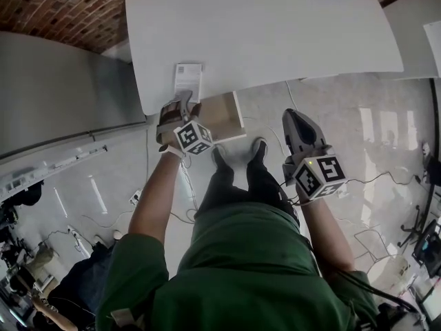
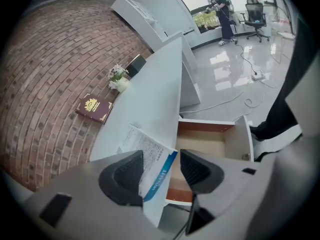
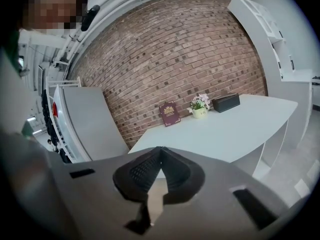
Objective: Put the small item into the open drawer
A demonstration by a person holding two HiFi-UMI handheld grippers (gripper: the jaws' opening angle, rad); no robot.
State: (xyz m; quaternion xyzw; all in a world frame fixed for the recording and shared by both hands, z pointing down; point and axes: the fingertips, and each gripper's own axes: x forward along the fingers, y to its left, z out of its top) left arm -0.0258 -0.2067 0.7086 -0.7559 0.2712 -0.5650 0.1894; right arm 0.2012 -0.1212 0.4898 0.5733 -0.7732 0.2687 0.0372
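L gripper (image 2: 160,165): jaws wide apart. The small box (image 1: 188,81) sits btwn them but isn't pinched: it leans on one pad, other pad is clear of it. Box lies on the desk (image 1: 275,33), up by the left back corner of the open drawer (image 2: 235,144) & higher than it. Its near end seems to poke past the desk rim. So the task's thing isn't in the drawer yet.

Risks, L to R:
- Jaws sit off-centre on the box. If they close like this, one pad shoves first, so the box prob twists or skids off the rim. It'd land on the floor left of the drawer, not in it.
- Only the box's end is btwn the pads, so any grip there is short. A light card box could droop or slip out on the way across to the drawer. Squeeze too hard & it may dent.
- Drawer front looks close under the L gripper, so a low swing could knock it.
- R gripper (image 3: 160,151): jaws closed together, nothing in them, well to the right of the drawer. No help if the box drops, otherwise little hazard.

Counts: 2 grippers; 1 small box; 1 open drawer, looks empty; 1 desk. On the desk far behind the drawer: 1 red book (image 2: 94,108), 1 flower pot (image 2: 119,80), 1 black case (image 2: 135,64).
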